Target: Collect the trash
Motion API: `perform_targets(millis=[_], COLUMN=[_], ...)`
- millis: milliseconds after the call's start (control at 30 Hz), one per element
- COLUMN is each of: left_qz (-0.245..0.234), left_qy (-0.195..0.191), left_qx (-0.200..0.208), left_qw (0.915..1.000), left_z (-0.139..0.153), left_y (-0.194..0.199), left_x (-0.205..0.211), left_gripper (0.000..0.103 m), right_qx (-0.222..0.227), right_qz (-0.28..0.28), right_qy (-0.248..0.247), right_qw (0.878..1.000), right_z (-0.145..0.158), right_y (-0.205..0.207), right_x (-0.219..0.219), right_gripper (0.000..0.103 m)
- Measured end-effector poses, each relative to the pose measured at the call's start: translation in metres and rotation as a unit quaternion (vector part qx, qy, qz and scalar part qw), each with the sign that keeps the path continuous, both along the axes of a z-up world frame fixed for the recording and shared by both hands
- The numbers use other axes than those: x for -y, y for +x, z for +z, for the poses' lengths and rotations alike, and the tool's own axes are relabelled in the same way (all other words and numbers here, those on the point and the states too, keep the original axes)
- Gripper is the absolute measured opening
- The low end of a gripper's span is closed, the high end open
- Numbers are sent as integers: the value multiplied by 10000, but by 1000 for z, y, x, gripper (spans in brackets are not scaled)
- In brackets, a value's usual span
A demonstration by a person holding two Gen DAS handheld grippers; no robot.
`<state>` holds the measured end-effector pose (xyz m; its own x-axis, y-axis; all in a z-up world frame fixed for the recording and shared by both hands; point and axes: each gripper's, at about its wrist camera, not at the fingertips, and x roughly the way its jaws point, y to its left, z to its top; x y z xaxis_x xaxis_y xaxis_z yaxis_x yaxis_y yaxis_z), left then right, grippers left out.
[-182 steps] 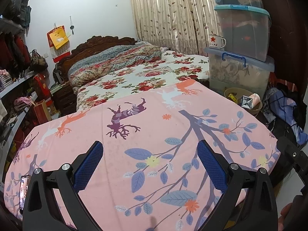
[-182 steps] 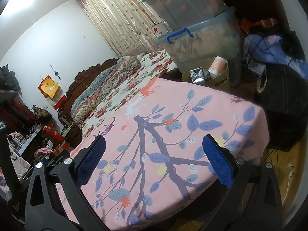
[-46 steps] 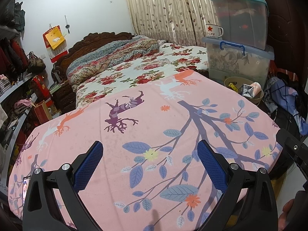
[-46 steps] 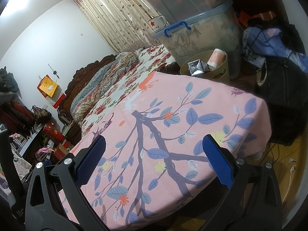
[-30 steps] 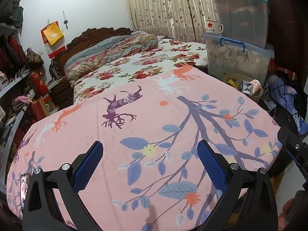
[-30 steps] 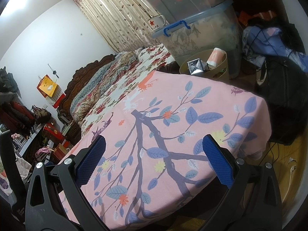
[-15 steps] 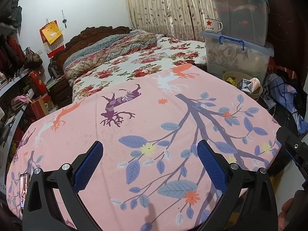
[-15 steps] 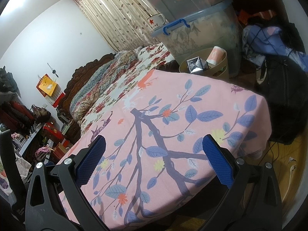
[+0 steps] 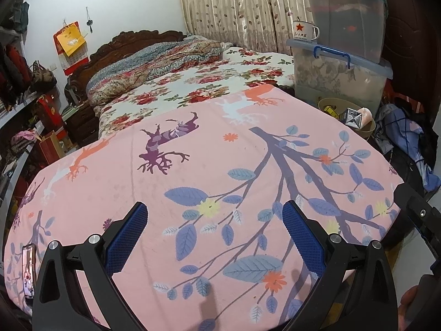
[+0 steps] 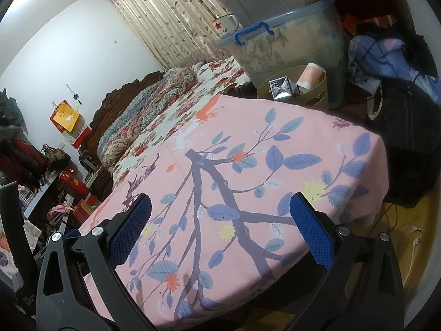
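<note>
A tan round waste bin [image 9: 366, 131] stands on the floor past the far right corner of the table, also seen in the right wrist view [image 10: 321, 81]. It holds a silver carton [image 10: 279, 87], a pink cup [image 10: 311, 75] and a yellow scrap [image 9: 329, 109]. The table wears a pink cloth with leaves and deer [image 9: 220, 165]; I see no trash on it. My left gripper [image 9: 215, 215] is open and empty above the cloth's near edge. My right gripper [image 10: 220, 207] is open and empty above the cloth's near right part.
A phone [image 9: 27, 270] lies at the cloth's near left edge. A bed with floral covers [image 9: 193, 82] lies beyond the table. Stacked clear storage boxes [image 9: 341, 69] with a white mug [image 9: 303, 30] stand behind the bin. Clothes and bags [image 10: 399, 82] pile at right. Shelves [image 9: 19, 96] line the left.
Both grippers stay open and empty. The views drift only slightly; the right wrist view has tipped down a little, so the bin sits lower in it.
</note>
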<state>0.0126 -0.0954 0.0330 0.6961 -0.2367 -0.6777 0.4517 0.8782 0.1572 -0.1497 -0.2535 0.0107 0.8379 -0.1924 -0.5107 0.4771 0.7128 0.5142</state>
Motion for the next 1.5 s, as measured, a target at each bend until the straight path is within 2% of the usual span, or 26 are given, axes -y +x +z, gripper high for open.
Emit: perform_targets(millis=[567, 1033, 1500], left_qz=[-47, 10, 227], left_qy=[-107, -269, -536], left_qx=[-315, -452, -426], left_qw=[9994, 9986, 9974], left_z=[-16, -20, -10], left_y=[23, 44, 53], left_x=[-5, -22, -53], left_gripper=[94, 94, 94], right_qx=[-356, -590, -705], right_qz=[65, 195, 507], right_qy=[-65, -296, -606], right_qw=[9993, 9976, 9944], right_z=[1, 9, 21], right_y=[24, 48, 65], right_x=[9, -10, -41], right_gripper=[99, 99, 99])
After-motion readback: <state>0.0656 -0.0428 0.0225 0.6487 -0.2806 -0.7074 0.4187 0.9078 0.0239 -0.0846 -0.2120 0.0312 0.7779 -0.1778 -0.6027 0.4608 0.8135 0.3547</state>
